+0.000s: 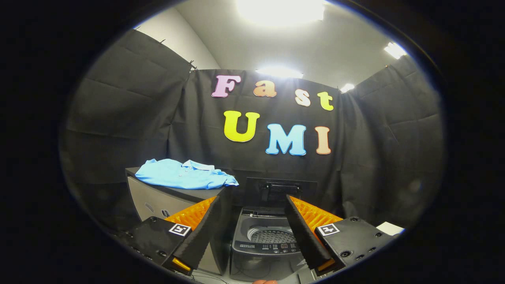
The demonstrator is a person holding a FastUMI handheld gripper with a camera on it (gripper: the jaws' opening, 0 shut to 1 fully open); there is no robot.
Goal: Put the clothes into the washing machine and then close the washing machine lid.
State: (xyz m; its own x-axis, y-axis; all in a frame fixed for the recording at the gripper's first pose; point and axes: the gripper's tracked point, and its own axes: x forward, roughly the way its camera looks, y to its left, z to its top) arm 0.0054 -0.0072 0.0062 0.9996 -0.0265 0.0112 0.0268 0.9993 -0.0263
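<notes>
While the gripper [252,215] hangs released, fingers spread wide and grasping nothing, the washing machine [268,246] stands beyond and between them with its lid [281,191] raised upright against the booth wall, the perforated drum [272,236] exposed. A blue polo shirt [185,174] lies crumpled on a grey cabinet [165,201] just beside the machine, beyond the left finger.

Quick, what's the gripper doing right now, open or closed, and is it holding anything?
Gripper: open, holding nothing; the washing machine shows between its fingers, lid up, and the blue shirt lies beyond them on the cabinet.
</notes>
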